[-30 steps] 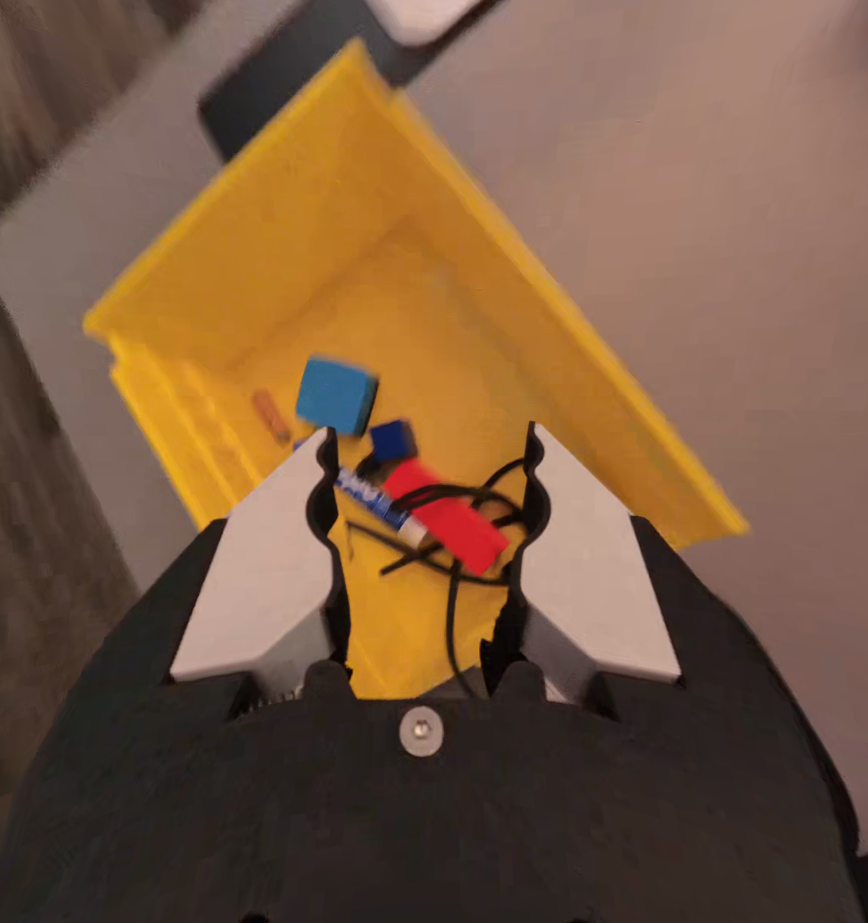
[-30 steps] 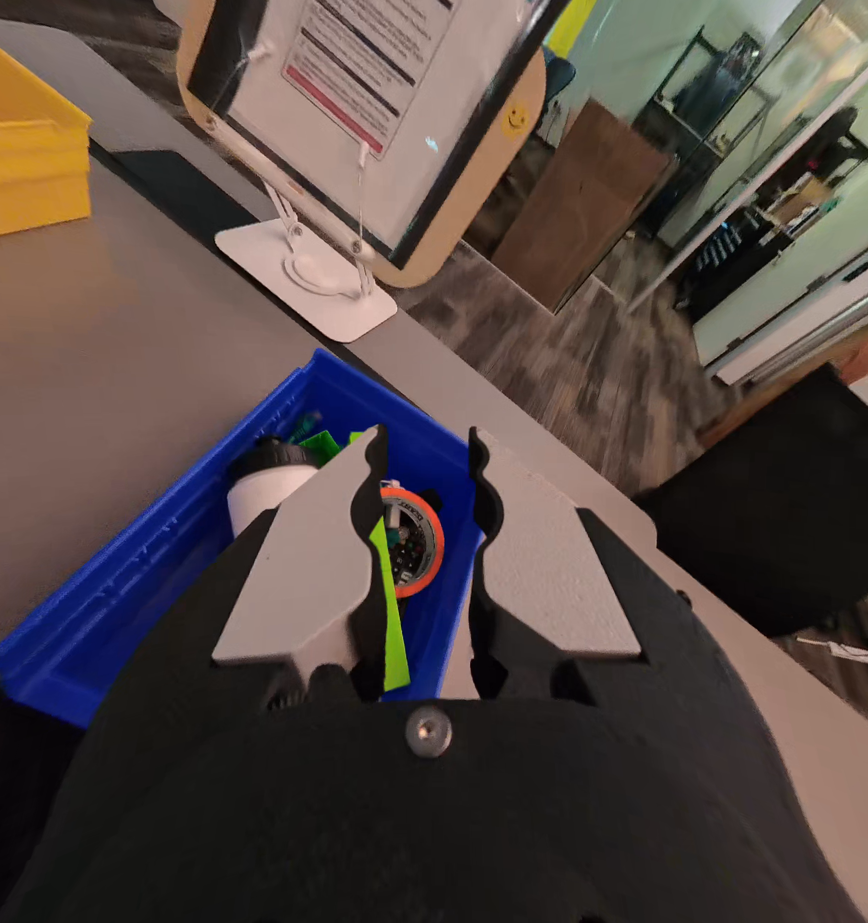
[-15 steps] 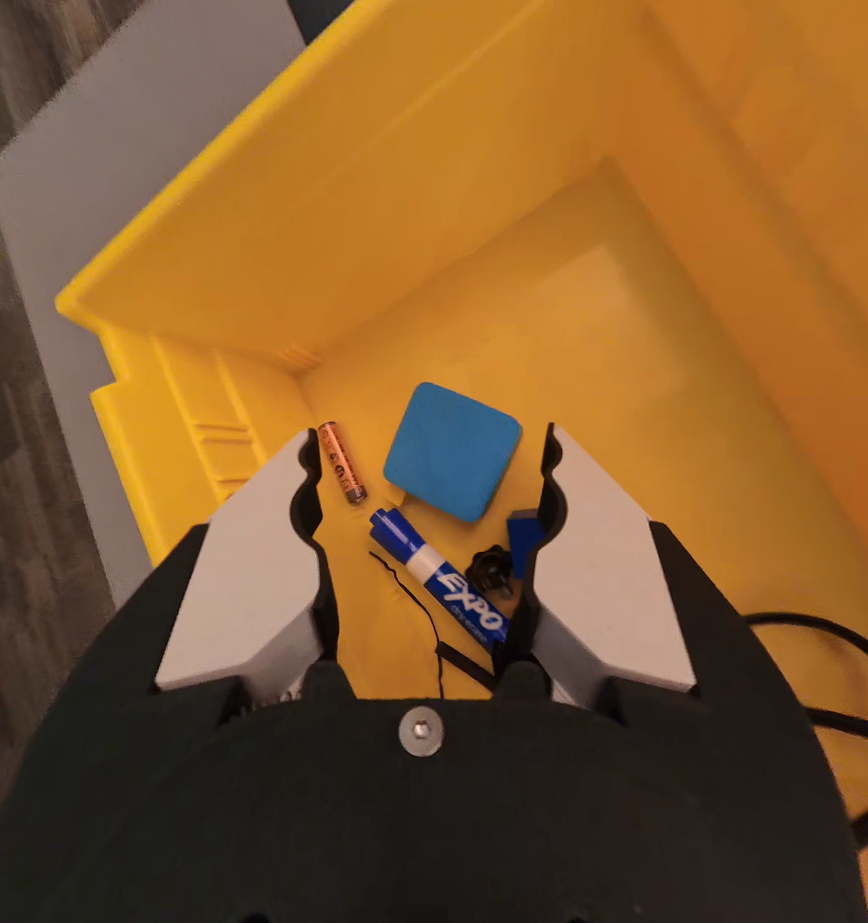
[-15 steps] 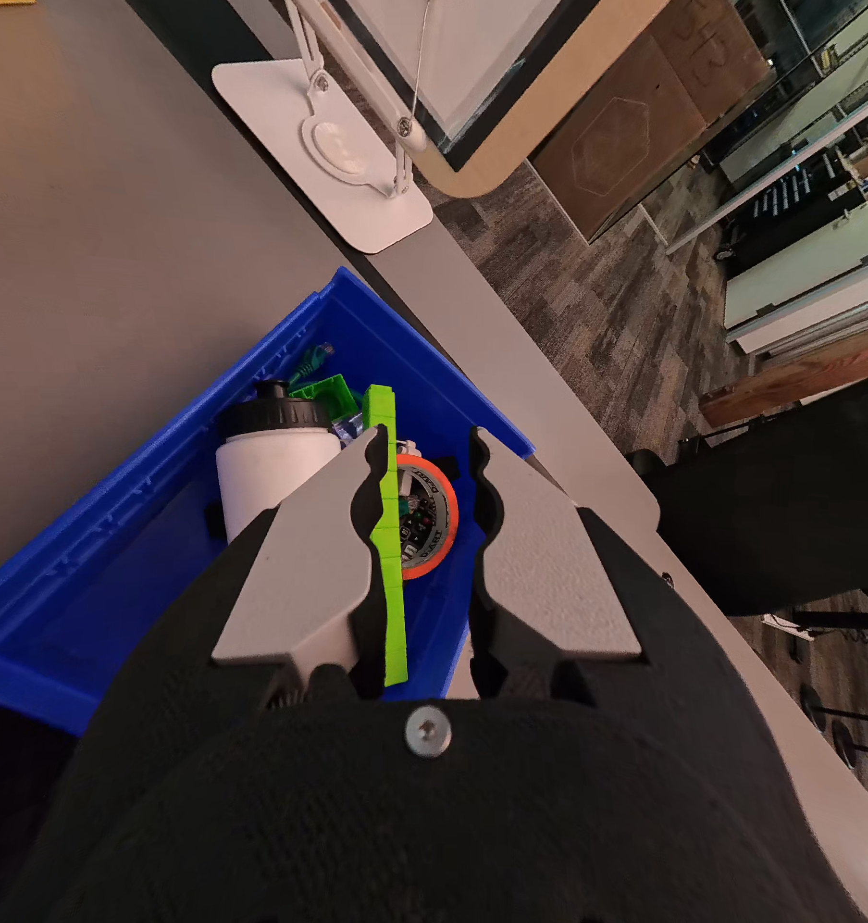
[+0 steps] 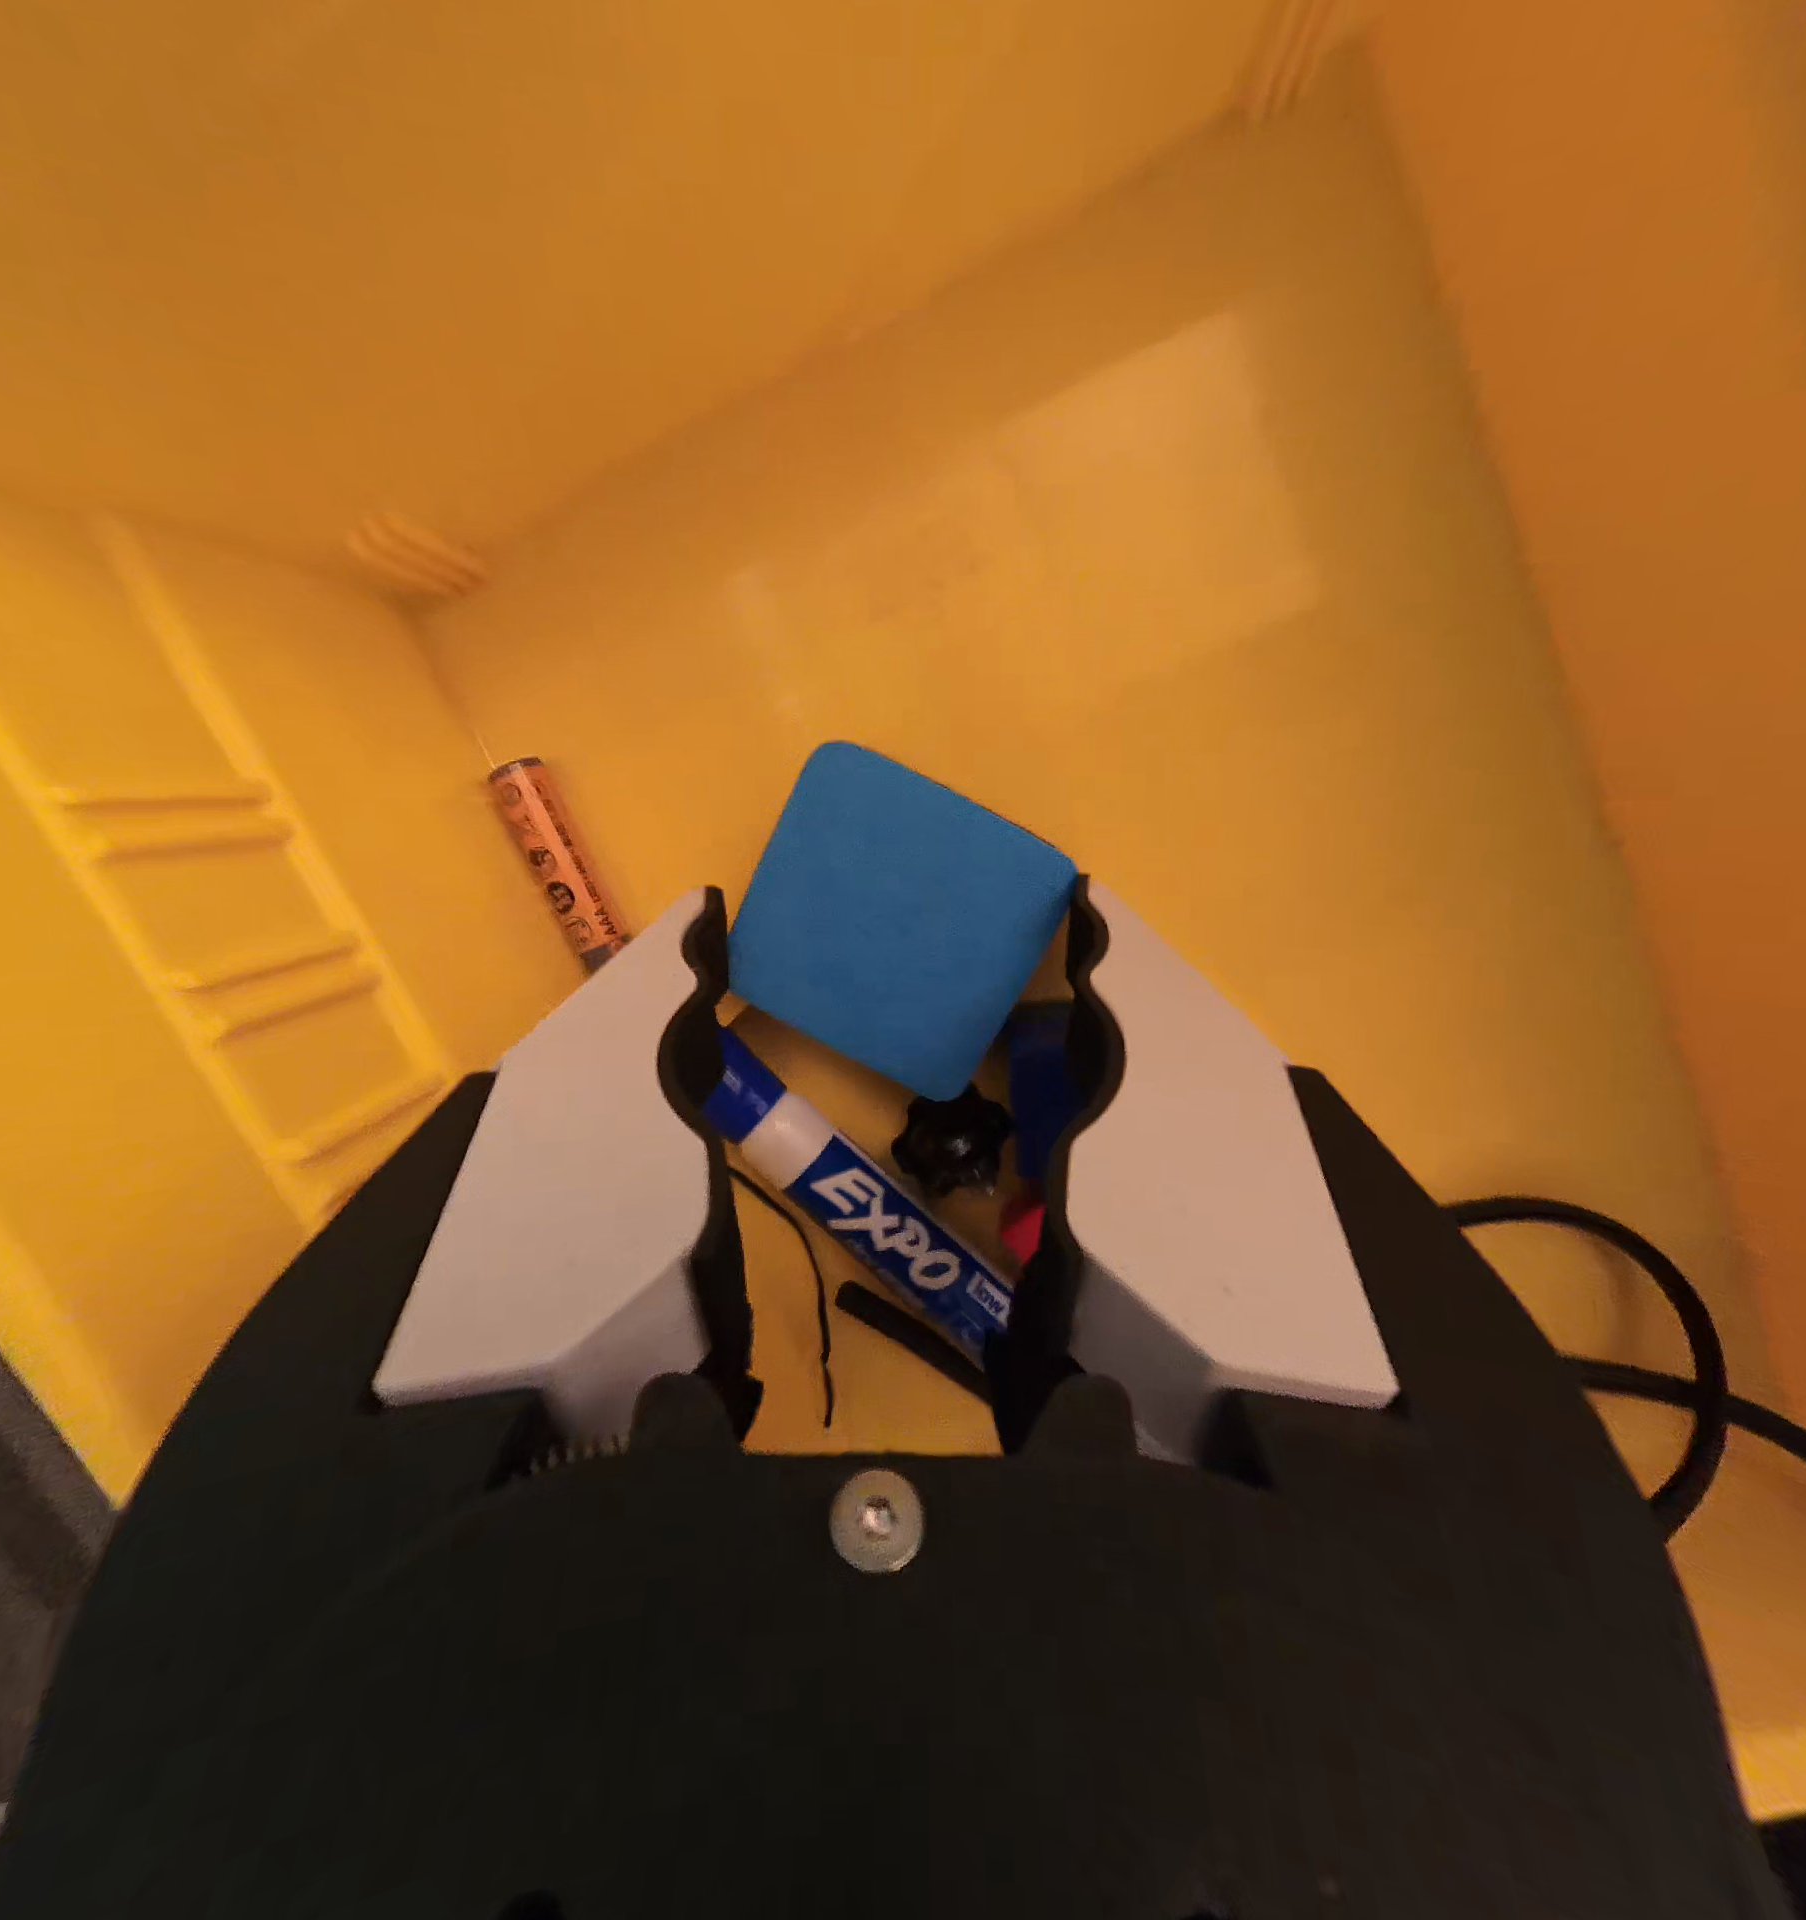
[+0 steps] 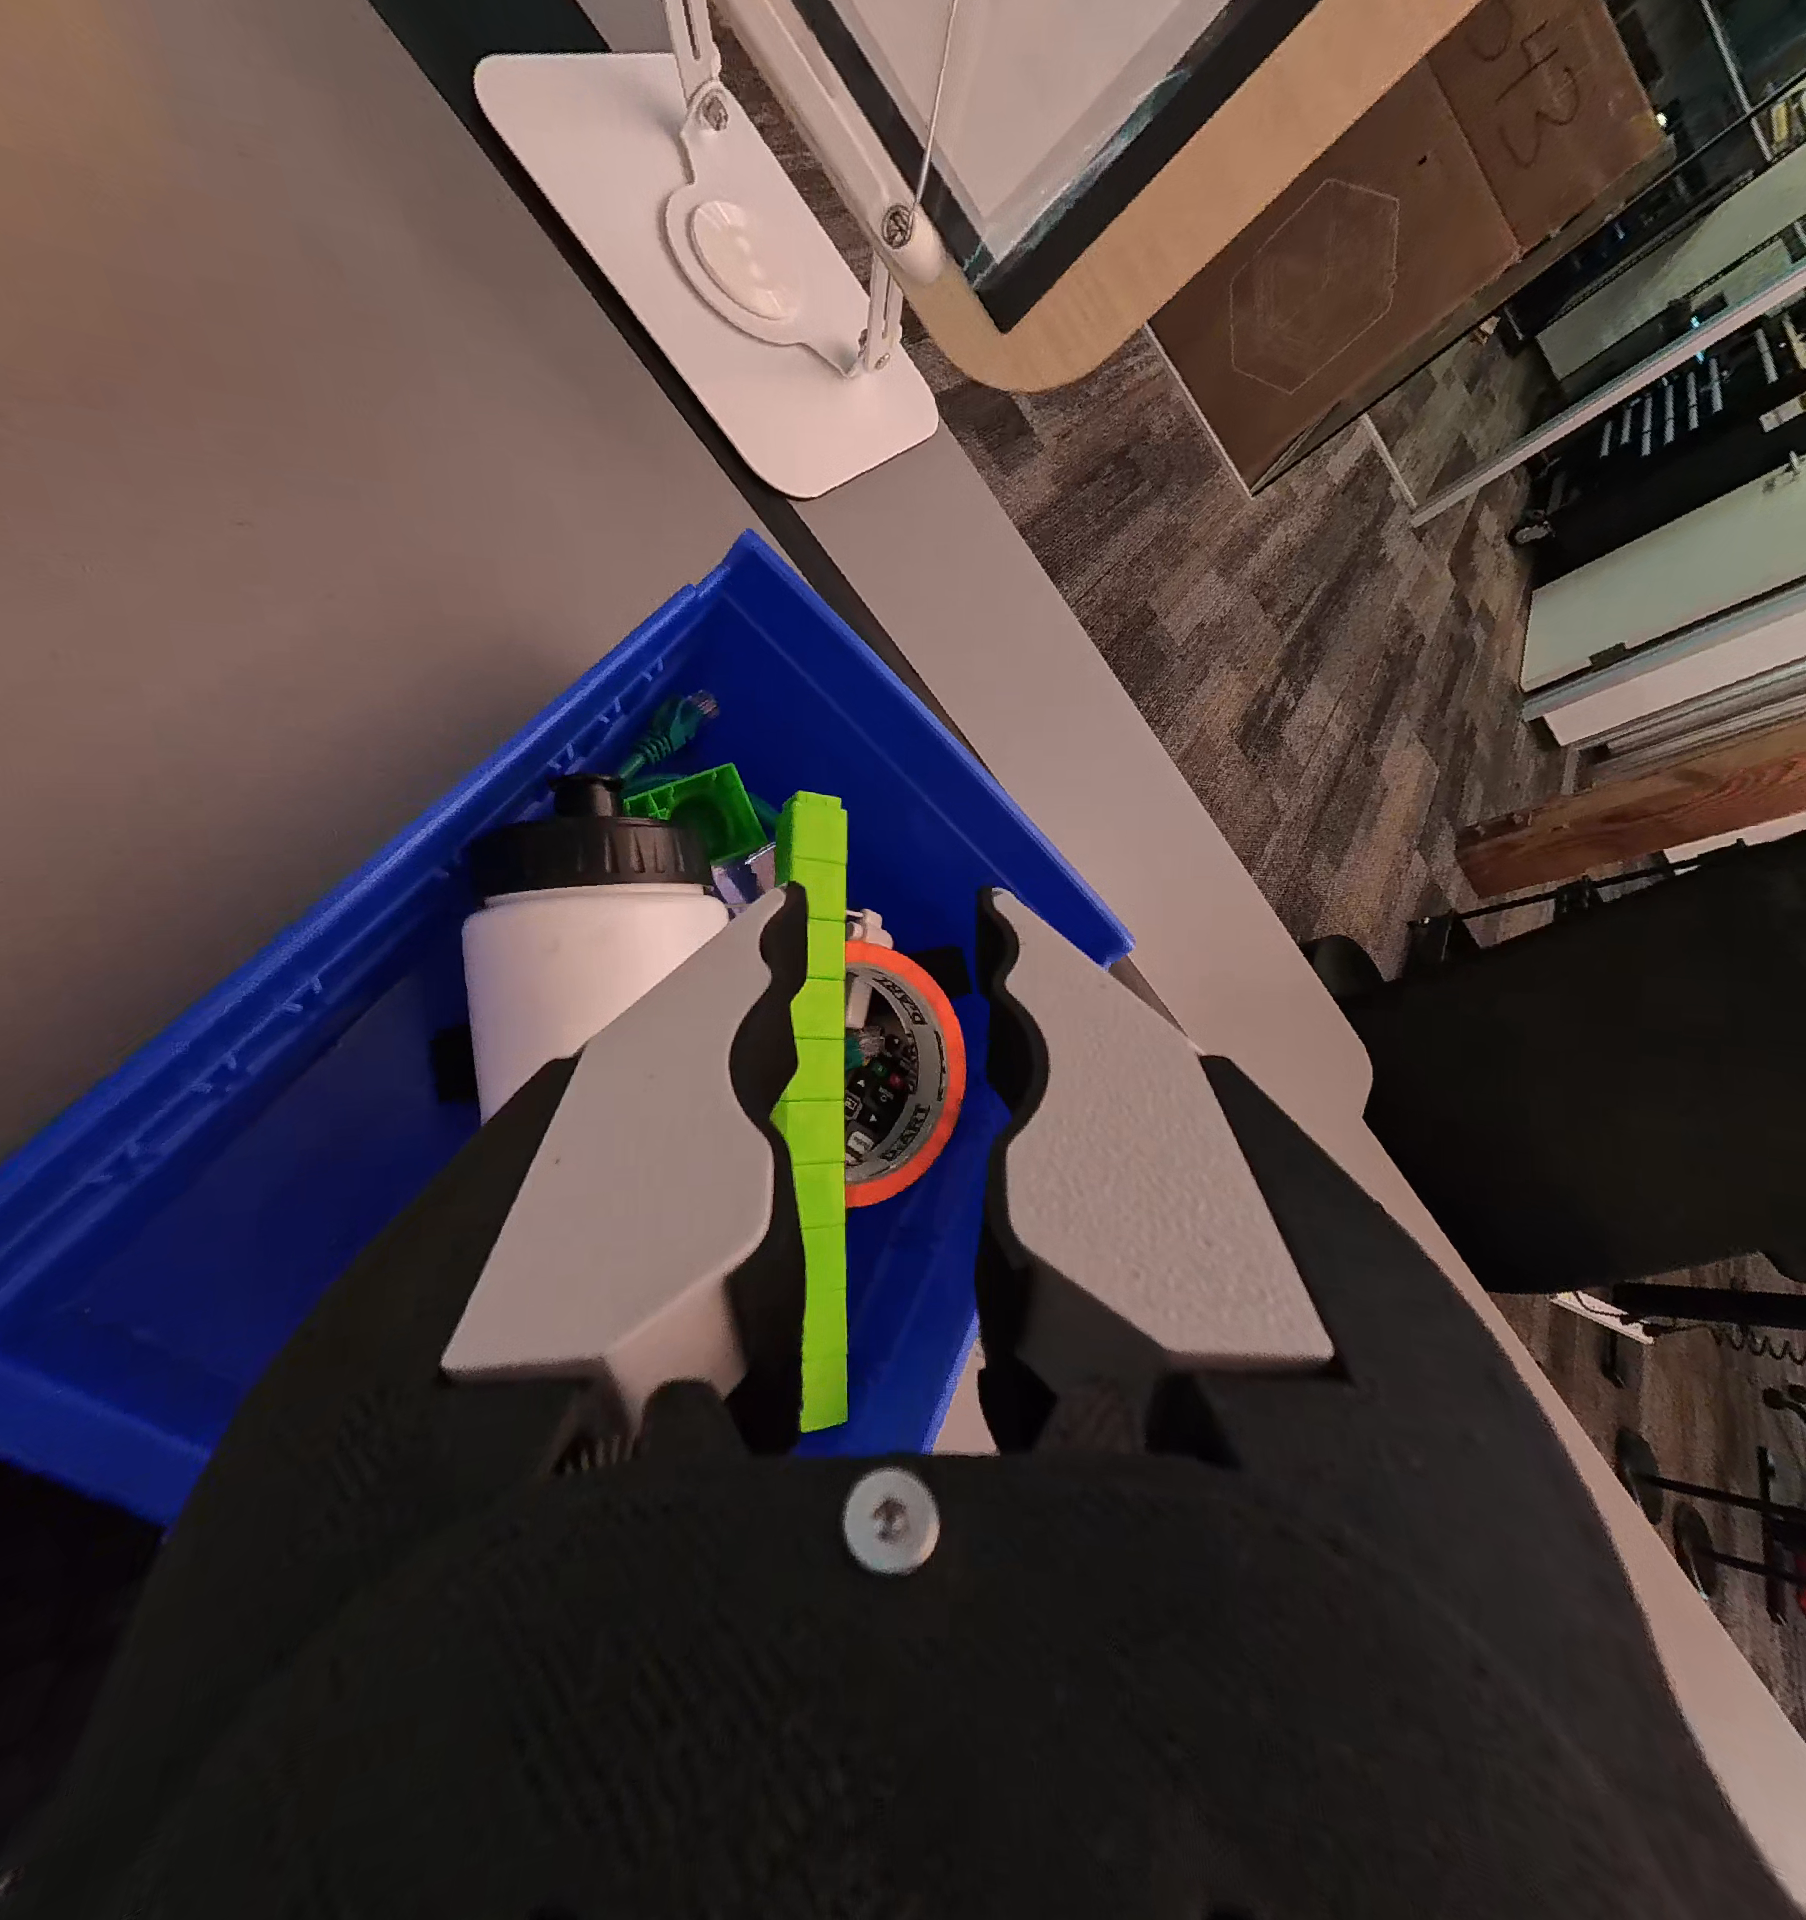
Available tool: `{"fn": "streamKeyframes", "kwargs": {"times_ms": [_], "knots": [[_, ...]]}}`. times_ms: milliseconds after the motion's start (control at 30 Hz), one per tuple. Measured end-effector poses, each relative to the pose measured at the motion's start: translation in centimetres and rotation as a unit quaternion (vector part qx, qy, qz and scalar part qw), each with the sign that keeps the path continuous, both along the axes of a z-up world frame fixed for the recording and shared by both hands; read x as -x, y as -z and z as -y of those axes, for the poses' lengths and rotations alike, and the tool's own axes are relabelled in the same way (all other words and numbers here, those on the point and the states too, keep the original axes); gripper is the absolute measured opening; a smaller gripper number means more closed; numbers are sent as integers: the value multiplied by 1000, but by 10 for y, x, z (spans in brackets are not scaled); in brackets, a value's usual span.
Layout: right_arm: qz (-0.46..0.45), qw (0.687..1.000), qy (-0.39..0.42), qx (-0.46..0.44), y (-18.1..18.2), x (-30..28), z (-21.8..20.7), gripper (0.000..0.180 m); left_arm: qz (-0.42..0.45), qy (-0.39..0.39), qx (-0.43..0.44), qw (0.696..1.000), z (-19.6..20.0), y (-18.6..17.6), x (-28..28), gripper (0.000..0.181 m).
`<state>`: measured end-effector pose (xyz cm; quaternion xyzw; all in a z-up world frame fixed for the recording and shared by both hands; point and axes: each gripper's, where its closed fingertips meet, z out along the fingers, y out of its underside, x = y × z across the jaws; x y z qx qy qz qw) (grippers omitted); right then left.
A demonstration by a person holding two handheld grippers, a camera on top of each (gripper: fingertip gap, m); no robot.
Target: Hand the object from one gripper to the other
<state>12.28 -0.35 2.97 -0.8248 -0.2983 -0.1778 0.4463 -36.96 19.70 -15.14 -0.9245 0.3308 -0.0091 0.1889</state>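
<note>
My left gripper is deep inside the yellow bin. Its two fingertips touch opposite sides of a blue foam block, which rests on the bin floor. Behind the block lie a blue marker, a black knob, a small dark blue piece and a red piece. My right gripper hovers over a blue bin, its jaws a little apart with nothing between them. A green brick strip in that bin shows beside the left finger.
An orange battery lies by the yellow bin's left wall and a black cable loops at the right. The blue bin also holds a white bottle and an orange tape roll. A white stand base sits near the table edge. The tips of one gripper are about 55 cm away from the tips of the other. Measured from the fingertips, the small dark blue piece is 4 cm or so from the left gripper and 55 cm from the right. To reach the black knob in a straight line is about 5 cm for my left fingers, about 55 cm for my right.
My left gripper has dropped into the yellow bin, moved forward onto the blue block and narrowed its jaws around it. My right gripper has tilted a little over the blue bin.
</note>
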Motion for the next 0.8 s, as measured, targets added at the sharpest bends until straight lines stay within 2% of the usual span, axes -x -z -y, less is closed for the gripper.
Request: {"fn": "streamKeyframes", "kwargs": {"times_ms": [33,167,267,333,400,500,567,600,667,800], "knots": [[3,1000,-1,0,0,1,0,32,-6,7,2,1000,1,0,0,64],[20,1000,-1,-9,-4,5,-2,32,61,15,-5,998,0,-19,-18,63],[45,997,-19,-56,-23,18,-8,34,144,38,-46,988,4,-63,-41,62],[61,991,-48,-111,-43,40,-15,39,219,76,-75,970,17,-103,-64,62],[83,973,-95,-192,-69,73,-21,53,337,142,-83,927,47,-154,-101,62],[100,923,-195,-315,-100,146,-16,70,518,242,-60,818,111,-236,-146,62],[109,882,-261,-377,-110,196,-4,80,600,283,-11,748,150,-272,-162,62],[116,864,-286,-397,-110,218,3,82,618,298,17,727,166,-281,-168,62],[117,837,-325,-423,-110,255,16,86,629,325,58,704,190,-286,-179,62],[114,812,-365,-441,-105,299,33,87,643,356,120,667,222,-290,-196,62]]}}
